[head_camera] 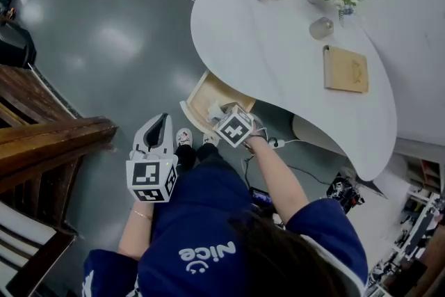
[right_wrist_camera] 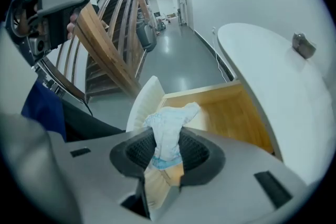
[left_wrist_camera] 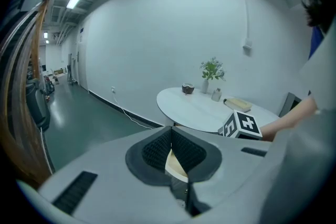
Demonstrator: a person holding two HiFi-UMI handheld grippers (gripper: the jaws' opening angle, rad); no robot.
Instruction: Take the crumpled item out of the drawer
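A person in a blue top stands at a white oval table point(head_camera: 278, 45). Its shallow light-wood drawer with a white front point(right_wrist_camera: 231, 113) is pulled open. The right gripper point(right_wrist_camera: 167, 153) points steeply down, its jaws pinched narrow on the crumpled white and pale-blue wad point(right_wrist_camera: 170, 122). The wad hangs just above the drawer's front edge, with its loose end reaching toward the wooden floor inside. The left gripper point(left_wrist_camera: 171, 139) waits off to the side, its jaws closed together on nothing. To finish cleanly, keep a firm squeeze and lift straight up. Once the loose end clears the white front, draw the wad away from the table.
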